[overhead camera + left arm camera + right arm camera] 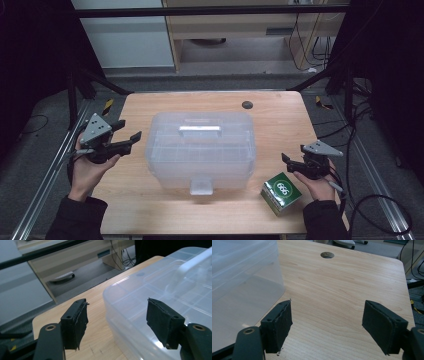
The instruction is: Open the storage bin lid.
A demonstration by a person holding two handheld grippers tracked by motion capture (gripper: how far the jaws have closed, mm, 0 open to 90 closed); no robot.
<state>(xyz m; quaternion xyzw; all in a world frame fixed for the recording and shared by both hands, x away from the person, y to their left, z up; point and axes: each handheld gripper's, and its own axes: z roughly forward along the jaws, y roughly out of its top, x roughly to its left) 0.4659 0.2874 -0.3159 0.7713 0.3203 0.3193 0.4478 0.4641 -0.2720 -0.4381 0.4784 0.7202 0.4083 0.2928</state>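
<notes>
Left gripper (131, 135) gapes empty beside the clear box (200, 150); a careless close could shove it into the green carton (281, 192).

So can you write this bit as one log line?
left gripper: jaws open, empty | right gripper: jaws open, empty | clear box: lid closed | green carton: untouched

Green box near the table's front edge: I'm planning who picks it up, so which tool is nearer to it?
Right. The right tool hovers just above and right of the green box; the left tool is across the clear bin.
</notes>
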